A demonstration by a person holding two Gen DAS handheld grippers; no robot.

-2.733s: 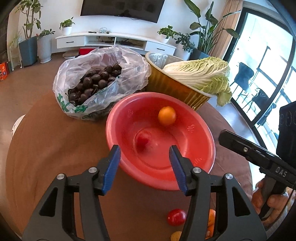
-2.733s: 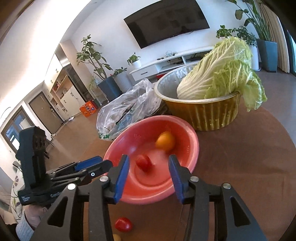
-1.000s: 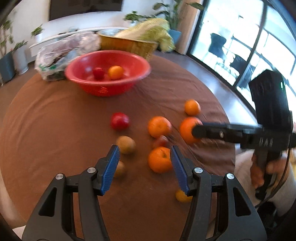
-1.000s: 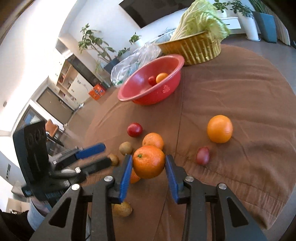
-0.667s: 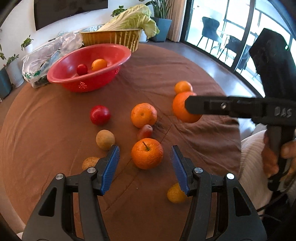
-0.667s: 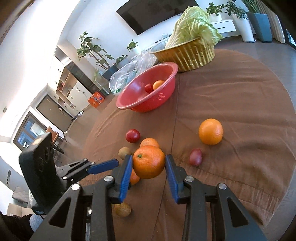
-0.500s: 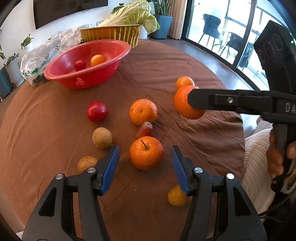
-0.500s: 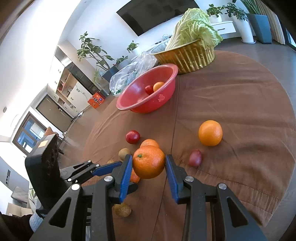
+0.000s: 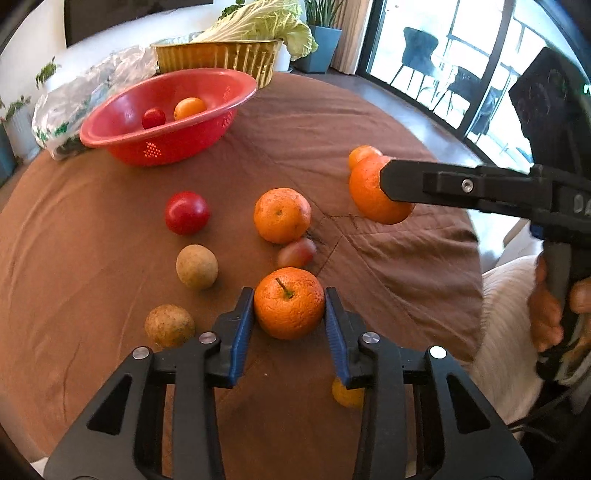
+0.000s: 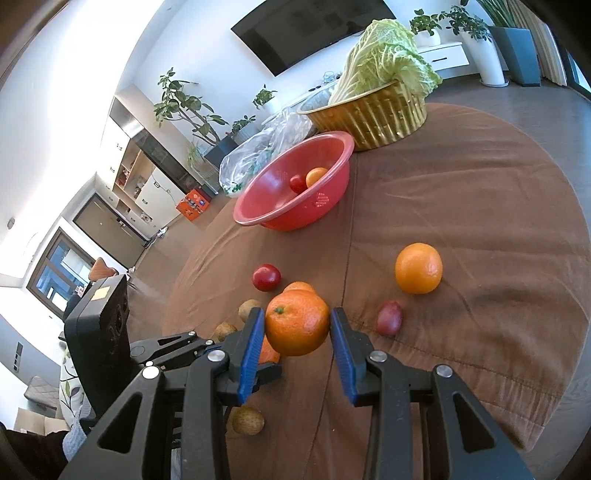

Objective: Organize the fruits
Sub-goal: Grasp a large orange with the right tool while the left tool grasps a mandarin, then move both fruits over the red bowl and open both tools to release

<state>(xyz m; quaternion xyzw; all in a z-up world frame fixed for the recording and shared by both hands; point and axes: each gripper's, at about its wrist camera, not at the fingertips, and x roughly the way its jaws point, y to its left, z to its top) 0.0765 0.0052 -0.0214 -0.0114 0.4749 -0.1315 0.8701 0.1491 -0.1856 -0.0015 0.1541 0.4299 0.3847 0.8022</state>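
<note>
My left gripper point(image 9: 289, 312) is closed on an orange with a stem point(image 9: 289, 302) that rests on the brown tablecloth. My right gripper point(image 10: 297, 332) is shut on another orange point(image 10: 297, 322) and holds it above the table; it also shows in the left wrist view point(image 9: 373, 195). The red bowl point(image 9: 122, 138) at the back holds a small red fruit point(image 9: 153, 117) and a small orange fruit point(image 9: 190, 108). Loose on the cloth lie an orange point(image 9: 282, 215), a red tomato point(image 9: 187, 212), two brown fruits point(image 9: 196, 266) and a reddish plum point(image 9: 296, 252).
A gold basket point(image 9: 218, 59) with a cabbage point(image 9: 258, 18) and a plastic bag of dark fruit point(image 9: 85, 99) stand behind the bowl. One more orange point(image 10: 418, 267) lies to the right, a small yellow fruit point(image 9: 345, 395) near the front edge.
Both grippers moved back from the bowl to the loose fruit. The right one has held its orange up for the last second. The left jaws have just closed on the stemmed orange.
</note>
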